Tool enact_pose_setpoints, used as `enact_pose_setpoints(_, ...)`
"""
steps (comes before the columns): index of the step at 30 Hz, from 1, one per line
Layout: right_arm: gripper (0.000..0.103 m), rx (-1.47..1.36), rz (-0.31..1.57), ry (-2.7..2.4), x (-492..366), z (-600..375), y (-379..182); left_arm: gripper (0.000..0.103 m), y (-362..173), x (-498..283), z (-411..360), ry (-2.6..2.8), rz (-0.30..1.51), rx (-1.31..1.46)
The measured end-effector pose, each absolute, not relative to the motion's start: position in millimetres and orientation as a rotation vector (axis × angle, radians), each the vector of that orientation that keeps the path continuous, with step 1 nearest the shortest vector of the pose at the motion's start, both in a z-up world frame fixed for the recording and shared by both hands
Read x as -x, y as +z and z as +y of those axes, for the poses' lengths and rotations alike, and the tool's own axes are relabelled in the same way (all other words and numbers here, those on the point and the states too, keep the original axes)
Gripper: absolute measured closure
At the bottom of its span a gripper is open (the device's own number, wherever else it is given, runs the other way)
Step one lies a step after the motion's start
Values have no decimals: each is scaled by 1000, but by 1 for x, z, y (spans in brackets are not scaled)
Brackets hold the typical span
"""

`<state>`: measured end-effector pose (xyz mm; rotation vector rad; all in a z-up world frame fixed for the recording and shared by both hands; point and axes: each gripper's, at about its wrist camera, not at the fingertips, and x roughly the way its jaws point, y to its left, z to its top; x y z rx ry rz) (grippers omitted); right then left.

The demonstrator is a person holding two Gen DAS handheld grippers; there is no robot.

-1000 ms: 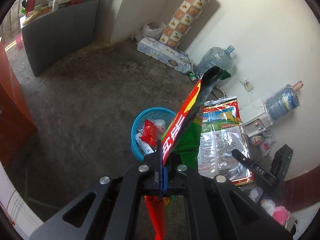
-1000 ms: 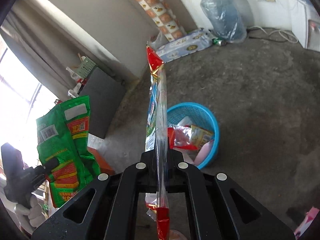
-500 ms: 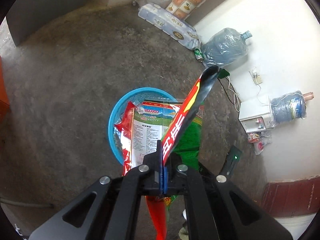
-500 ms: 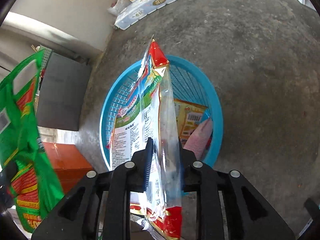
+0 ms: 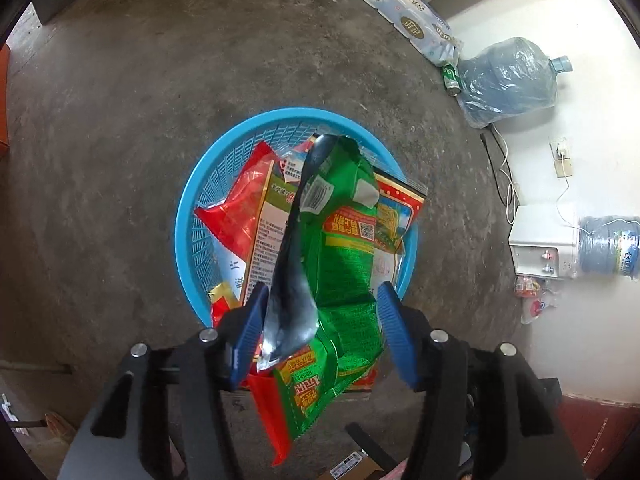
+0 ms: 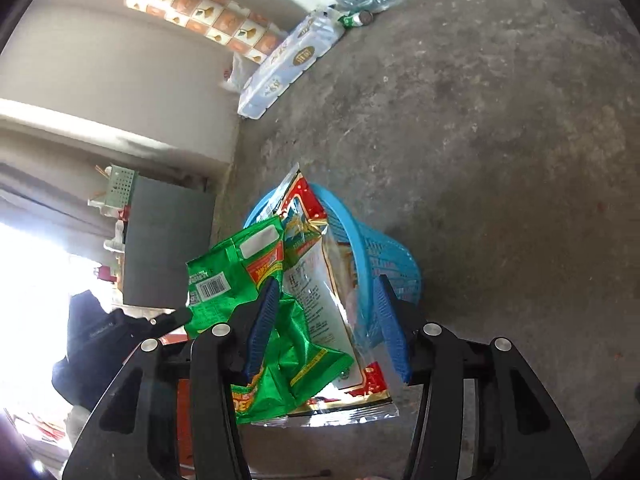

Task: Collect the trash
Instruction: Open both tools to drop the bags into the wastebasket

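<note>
Left wrist view: the left gripper is spread wide, a green bag loose between its fingers above the blue basket. Right gripper gapes too, over a white bag leaning in the basket

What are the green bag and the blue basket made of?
The green bag looks like thin plastic foil: it is shiny, crinkled, and silvery inside. The blue basket seems to be hard molded plastic, since its wall is a stiff, glossy lattice of small holes.
</note>
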<state>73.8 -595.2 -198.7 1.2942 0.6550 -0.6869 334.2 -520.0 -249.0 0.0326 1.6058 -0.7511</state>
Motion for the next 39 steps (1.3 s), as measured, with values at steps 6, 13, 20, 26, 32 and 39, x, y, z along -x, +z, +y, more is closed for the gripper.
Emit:
enact_pose_setpoints(6, 75, -1027, 808, -573, -146, -575, -186, 44, -225, -344, -506, -751, 1565, -14)
enact_pose_setpoints(13, 93, -758, 1206, -490, -255, -541, -241, 44, -147, -348, -439, -880, 1478, -50)
enact_pose_setpoints(20, 101, -770, 1431, -581, -277, -567, -310, 41, -70, -330, -322, -971, 1354, -115)
enact_pose_setpoints(26, 103, -772, 1508, -630, -293, -580, -338, 40, -44, -313, -212, -907, 1309, 17)
enact_pose_setpoints(32, 103, -771, 1517, -669, -300, -588, -364, 40, -24, -295, -119, -798, 1240, 126)
enact_pose_setpoints(39, 100, -819, 1437, -670, -296, -579, -337, 40, -3, -264, -57, -725, 1140, 157)
